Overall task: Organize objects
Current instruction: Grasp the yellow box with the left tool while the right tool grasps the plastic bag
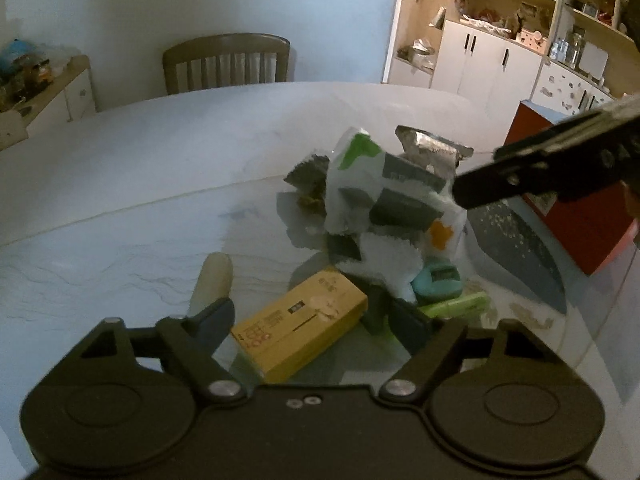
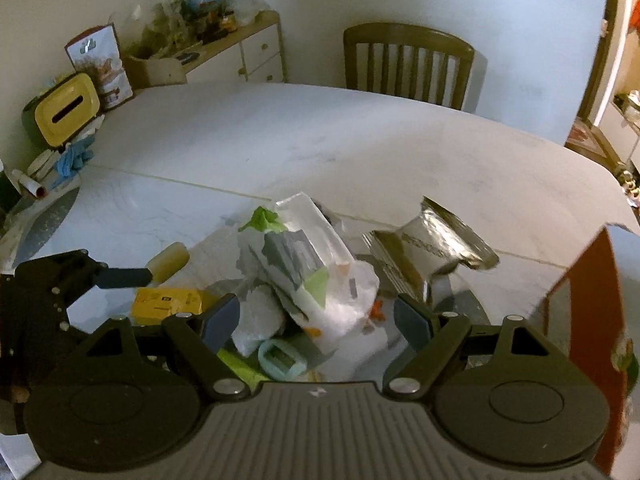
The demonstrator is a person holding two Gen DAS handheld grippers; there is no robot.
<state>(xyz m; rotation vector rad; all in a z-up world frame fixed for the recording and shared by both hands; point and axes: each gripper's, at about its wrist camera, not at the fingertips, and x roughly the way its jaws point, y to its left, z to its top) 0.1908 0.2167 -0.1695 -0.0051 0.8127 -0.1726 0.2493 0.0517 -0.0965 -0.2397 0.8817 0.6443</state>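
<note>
A pile of objects lies on the white table (image 1: 160, 152). A white plastic bag with grey and green print (image 1: 384, 204) (image 2: 316, 280) stands in the middle. A yellow box (image 1: 300, 328) (image 2: 168, 304) lies in front of my open left gripper (image 1: 316, 324), between its fingers. A silver foil pouch (image 1: 432, 148) (image 2: 432, 240) lies behind the bag. A teal gadget (image 1: 436, 280) (image 2: 280, 360) and a green item (image 1: 460, 304) lie at the bag's foot. My right gripper (image 2: 316, 320) is open just before the bag. A cream cylinder (image 1: 212, 276) (image 2: 168, 260) lies to the left.
A red box (image 1: 576, 220) (image 2: 592, 312) stands to the right of the pile. A wooden chair (image 1: 228, 62) (image 2: 408, 64) is at the table's far side. A yellow tissue box (image 2: 66, 114) and clutter sit at the far left. White cabinets (image 1: 480, 56) stand behind.
</note>
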